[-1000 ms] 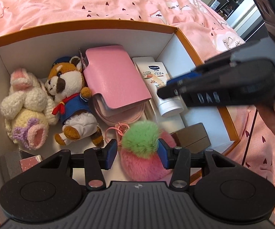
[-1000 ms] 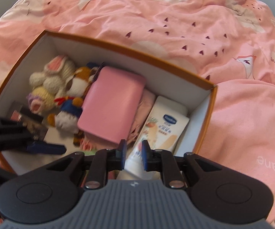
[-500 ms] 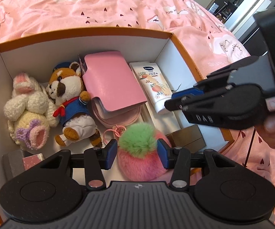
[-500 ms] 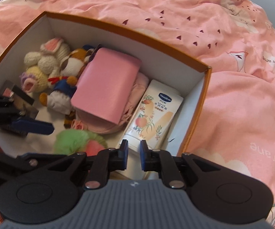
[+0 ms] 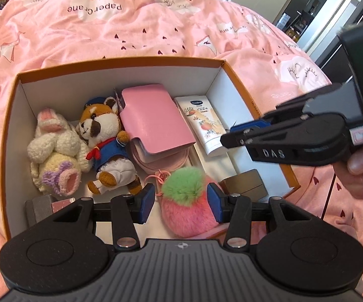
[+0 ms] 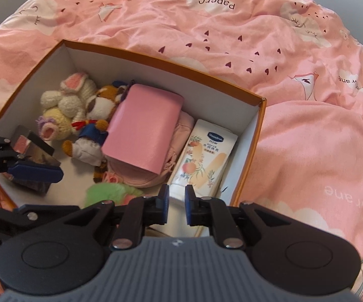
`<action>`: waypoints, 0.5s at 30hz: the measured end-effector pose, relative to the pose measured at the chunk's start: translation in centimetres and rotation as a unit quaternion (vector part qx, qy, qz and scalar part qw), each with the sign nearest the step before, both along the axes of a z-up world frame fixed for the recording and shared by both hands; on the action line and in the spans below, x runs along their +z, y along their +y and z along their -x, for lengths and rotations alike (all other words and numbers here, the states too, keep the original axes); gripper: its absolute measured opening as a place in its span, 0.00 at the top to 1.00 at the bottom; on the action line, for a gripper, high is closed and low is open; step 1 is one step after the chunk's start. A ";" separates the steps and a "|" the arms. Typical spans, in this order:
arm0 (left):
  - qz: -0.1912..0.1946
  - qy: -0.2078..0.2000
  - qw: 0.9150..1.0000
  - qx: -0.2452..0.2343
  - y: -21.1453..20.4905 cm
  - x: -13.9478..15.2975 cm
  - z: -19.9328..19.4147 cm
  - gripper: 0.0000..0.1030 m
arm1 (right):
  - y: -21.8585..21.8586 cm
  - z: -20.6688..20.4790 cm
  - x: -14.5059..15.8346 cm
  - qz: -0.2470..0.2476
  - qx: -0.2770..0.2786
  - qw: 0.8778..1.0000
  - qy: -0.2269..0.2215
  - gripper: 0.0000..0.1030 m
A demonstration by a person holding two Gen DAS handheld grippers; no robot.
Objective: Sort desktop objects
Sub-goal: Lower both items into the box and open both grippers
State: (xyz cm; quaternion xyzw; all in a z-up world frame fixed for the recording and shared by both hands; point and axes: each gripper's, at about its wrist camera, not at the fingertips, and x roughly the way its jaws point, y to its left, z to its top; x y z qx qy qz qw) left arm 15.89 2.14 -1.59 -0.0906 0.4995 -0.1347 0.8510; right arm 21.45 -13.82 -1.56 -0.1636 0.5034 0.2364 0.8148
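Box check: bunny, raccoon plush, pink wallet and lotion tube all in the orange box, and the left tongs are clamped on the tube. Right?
Not quite. The left tongs are open and hold nothing; they straddle the pink and green pompom, as the left wrist view shows. The rest stands: bunny, raccoon plush, pink wallet and lotion tube all lie in the orange box.

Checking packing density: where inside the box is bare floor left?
Little: a white strip of box floor between the lotion tube and right wall, and a patch by the strawberry plush and fox plush. The left and middle are crowded.
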 end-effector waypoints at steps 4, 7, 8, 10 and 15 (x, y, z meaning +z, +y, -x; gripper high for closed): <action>-0.004 -0.023 1.000 0.005 -0.3 1.1 1.3 0.49 | -1.0 2.3 1.8 -0.032 -0.001 0.999 -0.031 0.80; -0.008 -0.052 0.999 0.002 -0.6 2.3 2.7 0.49 | -2.2 4.1 3.1 -0.058 -0.014 0.997 -0.047 0.78; -0.009 -0.062 0.998 0.000 -0.7 2.8 3.3 0.49 | -2.6 4.8 3.4 -0.064 -0.018 0.996 -0.051 0.78; -0.009 -0.074 0.997 -0.007 -1.0 3.4 4.3 0.49 | -3.2 6.4 4.0 -0.070 -0.026 0.995 -0.061 0.78; -0.003 -0.073 0.996 -0.046 -2.0 3.9 6.6 0.49 | -4.8 10.7 4.4 -0.087 -0.043 0.993 -0.069 0.77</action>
